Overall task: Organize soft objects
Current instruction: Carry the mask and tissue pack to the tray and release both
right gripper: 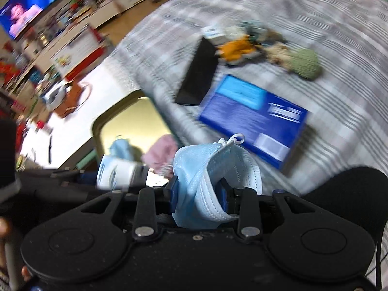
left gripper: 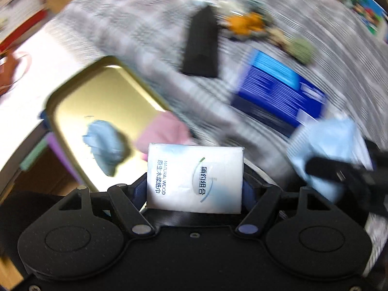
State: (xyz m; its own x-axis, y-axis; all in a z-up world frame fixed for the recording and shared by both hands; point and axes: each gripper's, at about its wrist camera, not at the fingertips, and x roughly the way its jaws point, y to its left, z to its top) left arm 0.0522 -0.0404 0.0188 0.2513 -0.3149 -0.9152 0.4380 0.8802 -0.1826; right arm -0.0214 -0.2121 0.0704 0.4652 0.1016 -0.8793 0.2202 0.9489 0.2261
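Checked bedspread [right gripper: 315,24] behind; tissue pack [left gripper: 195,178] clamped in left claw [left gripper: 194,181]; mask [right gripper: 213,179] in right claw [right gripper: 201,189]

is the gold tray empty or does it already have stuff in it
Not empty. The gold tray already holds a crumpled blue cloth and a pink one; most of its floor is bare.

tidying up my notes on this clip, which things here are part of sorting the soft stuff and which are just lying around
Part of the job:
- tissue pack in the left gripper
- blue face mask in the right gripper
- gold tray, holding a blue cloth and a pink cloth

Lying about:
- blue box
- black case
- small toys on the checked bedcover
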